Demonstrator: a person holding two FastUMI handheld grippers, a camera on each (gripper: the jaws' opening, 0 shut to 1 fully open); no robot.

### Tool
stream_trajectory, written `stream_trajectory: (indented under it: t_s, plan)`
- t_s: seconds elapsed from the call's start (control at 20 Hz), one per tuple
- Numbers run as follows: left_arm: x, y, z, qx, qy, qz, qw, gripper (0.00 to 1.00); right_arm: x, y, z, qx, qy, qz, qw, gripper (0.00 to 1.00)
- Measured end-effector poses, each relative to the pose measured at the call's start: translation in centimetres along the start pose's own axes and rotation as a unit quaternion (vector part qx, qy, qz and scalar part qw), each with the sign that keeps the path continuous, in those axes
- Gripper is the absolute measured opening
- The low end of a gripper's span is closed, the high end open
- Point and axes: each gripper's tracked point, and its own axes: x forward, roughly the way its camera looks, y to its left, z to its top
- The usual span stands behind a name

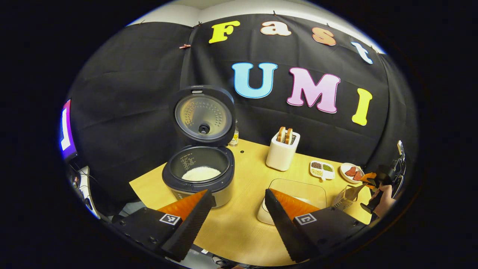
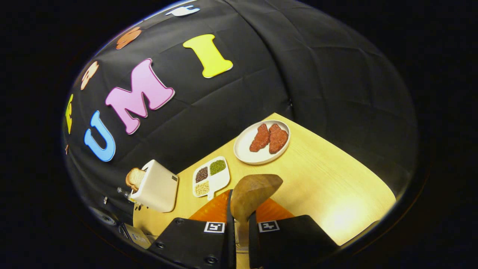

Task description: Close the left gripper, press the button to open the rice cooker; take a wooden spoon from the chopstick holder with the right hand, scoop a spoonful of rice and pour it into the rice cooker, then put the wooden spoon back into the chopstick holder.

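The rice cooker (image 1: pixel 201 175) stands open with its lid (image 1: pixel 203 116) upright and white rice in the pot. My left gripper (image 1: pixel 237 194) hangs open in front of it, holding nothing. A clear rice container (image 1: pixel 298 185) sits just behind its right finger. At the far right, a hand holds my right gripper (image 1: pixel 373 179) beside the mesh chopstick holder (image 1: pixel 341 200). The wooden spoon (image 1: pixel 354 190) slants from that gripper toward the holder's mouth; whether its end is inside I cannot tell. In the right gripper view, my right gripper (image 2: pixel 241 213) is shut on the wooden spoon (image 2: pixel 254 192).
A white toaster (image 1: pixel 282 151) with bread stands at the back of the wooden table (image 1: pixel 242 228). A divided tray of grains (image 2: pixel 211 175) and a plate of meat pieces (image 2: pixel 261 142) lie to its right. A small bottle (image 1: pixel 234 136) stands behind the cooker.
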Motion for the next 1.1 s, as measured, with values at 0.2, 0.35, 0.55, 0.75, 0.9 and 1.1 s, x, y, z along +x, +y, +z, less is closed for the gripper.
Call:
stream_trajectory:
  t_s: [0.2, 0.35, 0.55, 0.75, 0.9, 1.1]
  plan:
    - [0.2, 1.3, -0.1, 0.019, -0.009, 0.007, 1.000, 0.95, -3.7, 3.2, 4.4, -0.049, -0.072, 0.027, 0.996, 0.18]
    - [0.9, 2.0, -0.7, 0.021, -0.003, -0.008, 1.000, 0.95, -6.1, 6.9, 3.9, -0.055, -0.070, 0.065, 0.994, 0.18]
    - [2.0, 3.0, -0.9, 0.060, -0.019, -0.032, 0.998, 0.95, -8.9, 12.3, 0.9, -0.107, -0.050, 0.123, 0.985, 0.18]
    - [3.2, 4.7, -2.2, 0.044, -0.008, -0.063, 0.997, 0.96, -10.6, 17.7, -2.6, -0.103, -0.032, 0.167, 0.980, 0.18]
    - [4.1, 6.5, -2.8, 0.024, 0.003, -0.076, 0.997, 0.96, -10.7, 20.0, -5.9, -0.101, -0.004, 0.170, 0.980, 0.18]
    - [4.7, 9.9, -2.1, 0.005, -0.002, -0.072, 0.997, 0.95, -10.2, 21.5, -8.9, -0.136, -0.002, 0.163, 0.977, 0.17]
